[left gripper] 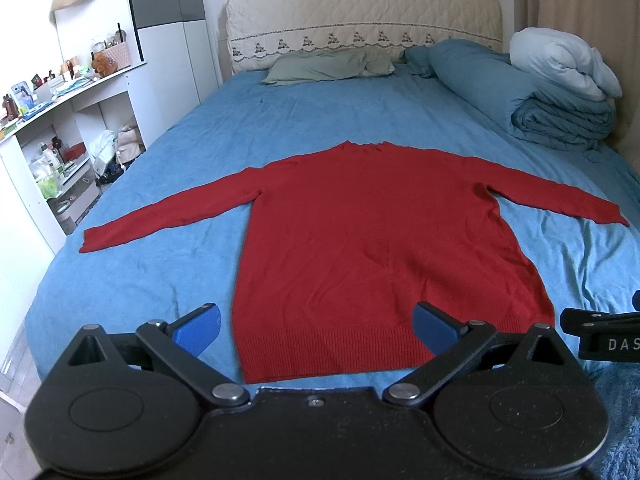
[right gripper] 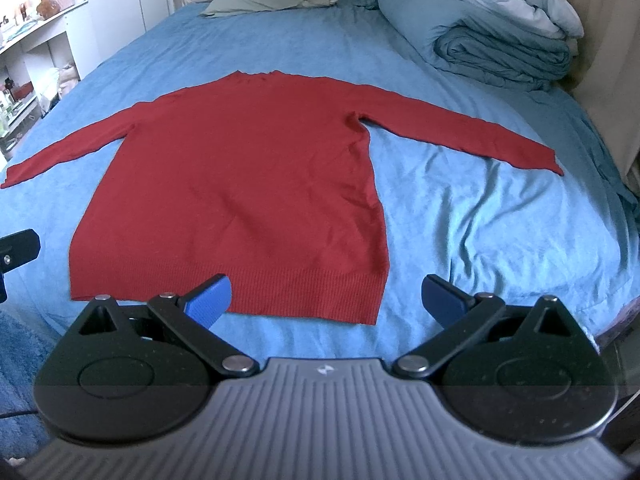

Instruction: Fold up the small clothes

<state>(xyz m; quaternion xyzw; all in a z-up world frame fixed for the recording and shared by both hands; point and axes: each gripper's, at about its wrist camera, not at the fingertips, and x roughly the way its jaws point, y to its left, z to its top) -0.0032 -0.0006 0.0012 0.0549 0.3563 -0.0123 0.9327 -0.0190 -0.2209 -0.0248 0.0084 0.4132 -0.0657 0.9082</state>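
Red knit long-sleeved sweater (left gripper: 372, 240) lay flat mid-bed, sleeves out at 9 and 3 o'clock. I held left gripper (left gripper: 316, 328) and right gripper (right gripper: 326, 300) released, empty, near the hem. Risk: pinching blue bedsheet (left gripper: 160, 264) along with thin knit.

Soft daylight all over the bed (left gripper: 200, 128), brightest by the shelf (left gripper: 68, 92) left of it. Bent, dark corners. Slightly blurry far behind the bed.
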